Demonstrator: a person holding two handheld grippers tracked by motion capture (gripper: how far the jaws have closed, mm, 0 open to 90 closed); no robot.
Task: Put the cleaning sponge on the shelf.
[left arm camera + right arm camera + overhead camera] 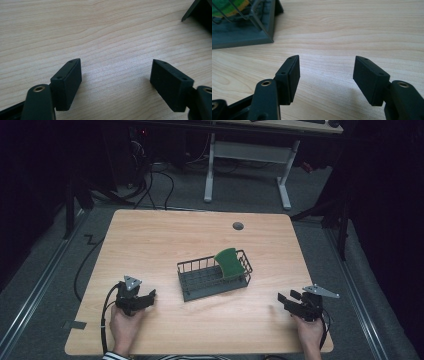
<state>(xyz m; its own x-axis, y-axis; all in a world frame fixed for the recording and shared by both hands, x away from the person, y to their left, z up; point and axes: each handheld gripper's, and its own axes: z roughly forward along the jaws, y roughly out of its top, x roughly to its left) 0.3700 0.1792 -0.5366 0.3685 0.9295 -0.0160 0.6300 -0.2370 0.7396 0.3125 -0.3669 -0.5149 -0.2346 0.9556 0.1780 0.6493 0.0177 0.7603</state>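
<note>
Resting near the counter's (165, 235) front edge, the left gripper (145, 298) and the right gripper (286, 300) both sit low with fingers (290, 75) apart and nothing between them, bare wood showing in the gap in each gripper view; judging by that, the work looks about finished, with little left but to draw the hands back. Farther in, at mid-counter and well apart from both grippers, stands the dark wire basket (186, 287), and the green sponge (229, 262) leans tilted inside its right end, curved, its top poking above the rim
</note>
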